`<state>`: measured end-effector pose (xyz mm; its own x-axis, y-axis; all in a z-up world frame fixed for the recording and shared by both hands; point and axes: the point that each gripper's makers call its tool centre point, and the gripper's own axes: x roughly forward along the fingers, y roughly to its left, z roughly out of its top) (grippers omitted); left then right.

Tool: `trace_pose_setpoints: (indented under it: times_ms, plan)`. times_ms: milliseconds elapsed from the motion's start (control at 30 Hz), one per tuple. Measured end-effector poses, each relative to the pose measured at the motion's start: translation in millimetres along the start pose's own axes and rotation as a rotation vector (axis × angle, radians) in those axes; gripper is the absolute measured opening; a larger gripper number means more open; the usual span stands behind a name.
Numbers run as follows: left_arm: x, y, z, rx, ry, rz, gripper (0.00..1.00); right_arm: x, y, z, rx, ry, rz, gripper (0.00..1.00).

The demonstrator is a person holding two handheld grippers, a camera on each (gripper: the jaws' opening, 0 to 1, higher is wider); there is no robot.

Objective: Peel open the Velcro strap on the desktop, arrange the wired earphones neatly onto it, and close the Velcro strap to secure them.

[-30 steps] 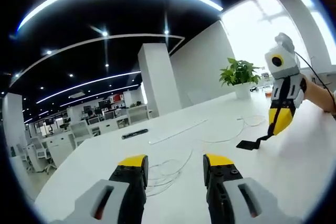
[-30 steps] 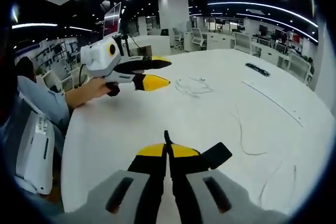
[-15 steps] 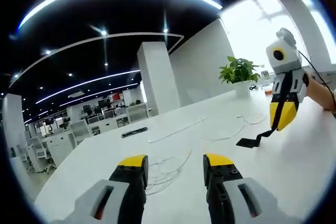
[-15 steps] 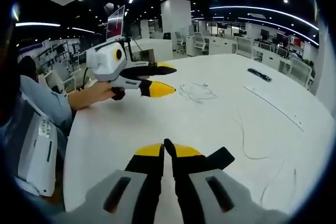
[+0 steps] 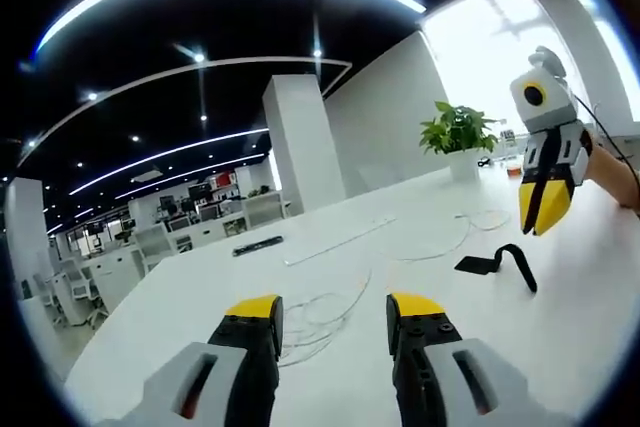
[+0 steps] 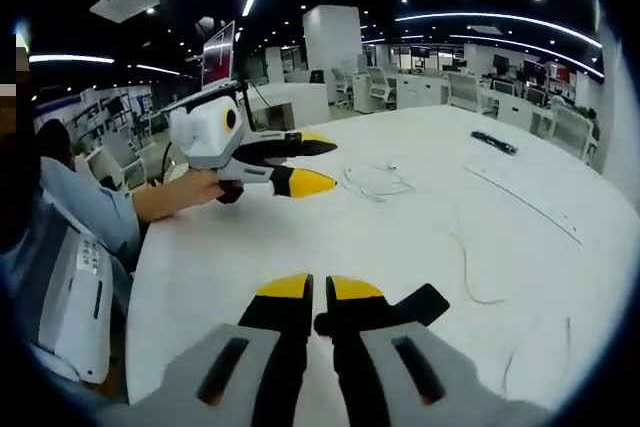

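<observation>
- Left gripper view: left hand-held gripper [image 5: 330, 319] low in frame, jaws wide apart, nothing btwn them, yellow tips over the white tabletop [image 5: 600, 297].
- Wired earphones [image 5: 320, 319] = thin white cable in loose tangled loops, lying on tabletop just beyond the left jaw tips, partly seen in the gap btwn them.
- Velcro strap [image 5: 497, 262] = black, flat tab end on tabletop w/ a narrow tail arching up and curling back down; lies right of centre, well apart from earphones.
- Right hand-held gripper [image 5: 545, 205] comes in from right, yellow tips pointing down, above and right of strap, apart from it. Tips look nearly together; gap too small to judge here.
- More thin white cable [image 5: 455, 237] runs across tabletop farther back; small dark bar-shaped item [image 5: 258, 244] far left; potted plant [image 5: 458, 137] at far edge.
- Right gripper view: right hand-held gripper [image 6: 312, 292] at bottom, jaws slightly parted, a narrow gap btwn yellow tips, not clamping anything.
- Black strap [image 6: 385, 309] lies just beyond/right of the right jaw, wide flat end sticking out right; contact w/ jaw can't tell.
- Left hand-held gripper [image 6: 305, 162] enters from left, held by a person's hand [image 6: 205, 187], jaws spread, pointing at the earphones [image 6: 375, 182], a white coiled bundle on tabletop [image 6: 220, 257].
</observation>
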<state>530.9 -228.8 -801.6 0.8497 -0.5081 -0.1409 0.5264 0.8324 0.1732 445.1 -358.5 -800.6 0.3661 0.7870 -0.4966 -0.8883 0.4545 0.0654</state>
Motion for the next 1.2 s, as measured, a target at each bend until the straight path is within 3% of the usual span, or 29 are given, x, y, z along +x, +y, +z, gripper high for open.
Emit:
trace_pose_setpoints:
  times_ms: [667,1200]
  plan:
    - [10.0,-7.8,-10.9,0.104,0.032,0.001,0.43,-0.5,-18.2,-5.3,0.068,-0.01,-0.025,0.07]
    - [24.9,-9.2,-12.9,0.088,0.064,-0.02,0.38,-9.0,-36.2,0.7,0.133,-0.076,-0.06,0.07]
